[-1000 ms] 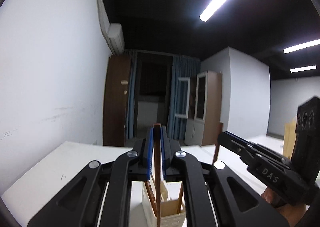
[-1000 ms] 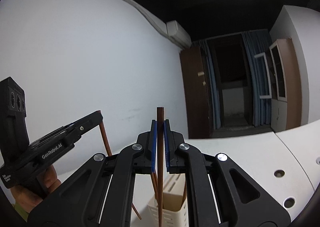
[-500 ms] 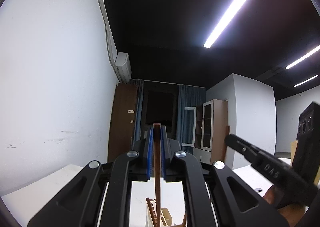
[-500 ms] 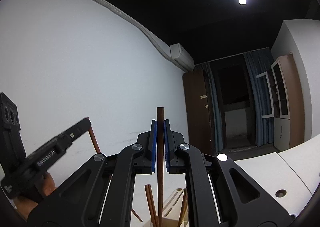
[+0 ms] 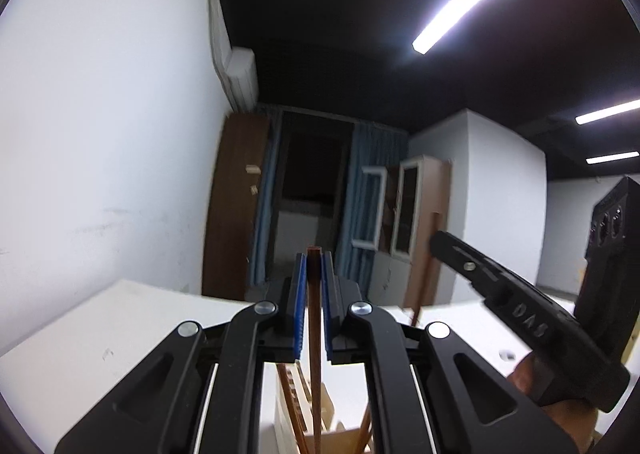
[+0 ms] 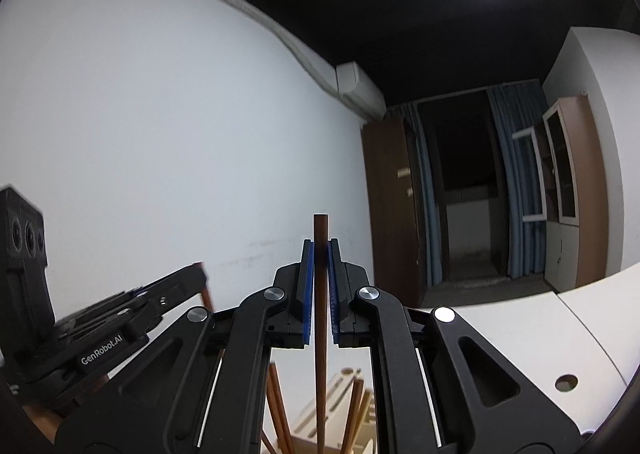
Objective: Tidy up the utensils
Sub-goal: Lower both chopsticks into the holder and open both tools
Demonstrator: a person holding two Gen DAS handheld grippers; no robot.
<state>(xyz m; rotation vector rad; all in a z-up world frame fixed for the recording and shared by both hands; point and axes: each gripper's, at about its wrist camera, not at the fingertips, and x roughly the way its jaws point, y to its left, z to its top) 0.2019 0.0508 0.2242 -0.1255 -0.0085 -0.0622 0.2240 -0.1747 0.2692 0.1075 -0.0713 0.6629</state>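
White table (image 5: 100, 342), holder (image 6: 340, 414) w/ chopsticks (image 6: 276, 406)

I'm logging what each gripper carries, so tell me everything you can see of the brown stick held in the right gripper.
The thin brown wooden chopstick is a straight, slender rod, dark reddish-brown with a smooth look and a flat-cut top end. It stands upright, clamped between the blue pads of the right gripper, which is shut on it; its top pokes above the fingertips. Its lower part runs down toward the cream slotted utensil holder, where other brown chopsticks lean; whether its tip is inside cannot be seen.
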